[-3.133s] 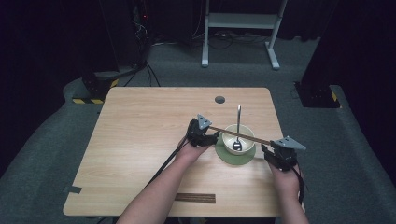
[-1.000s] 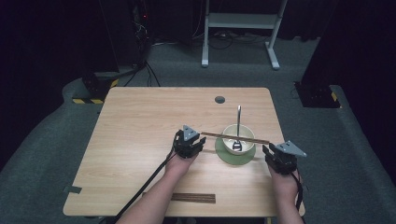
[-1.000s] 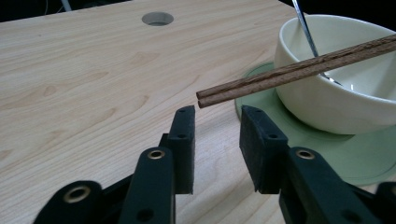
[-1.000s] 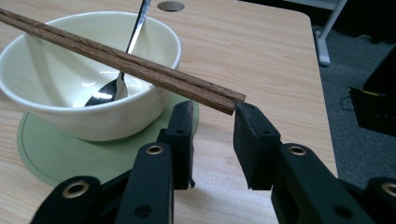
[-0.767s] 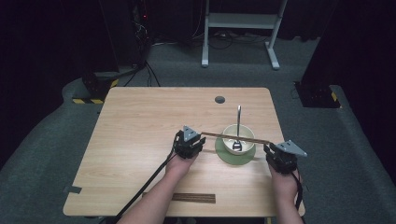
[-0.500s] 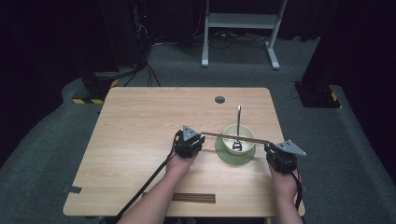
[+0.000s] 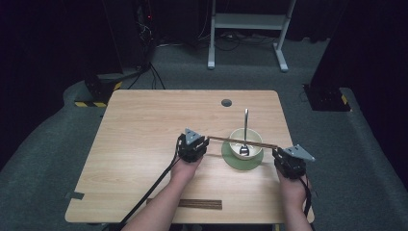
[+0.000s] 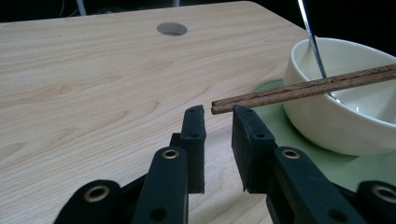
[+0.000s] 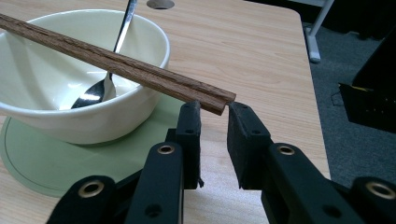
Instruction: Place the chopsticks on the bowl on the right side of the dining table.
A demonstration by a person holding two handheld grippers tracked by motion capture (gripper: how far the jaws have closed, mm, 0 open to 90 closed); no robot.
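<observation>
Spoon (image 9: 108,70) under chopsticks (image 9: 116,63)

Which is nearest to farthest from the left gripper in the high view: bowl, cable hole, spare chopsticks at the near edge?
From the left gripper:
1. Bowl, just to its right on the green plate.
2. Spare chopsticks, toward the person at the near table edge.
3. Cable hole, farther back; only a little farther than the chopsticks.
</observation>
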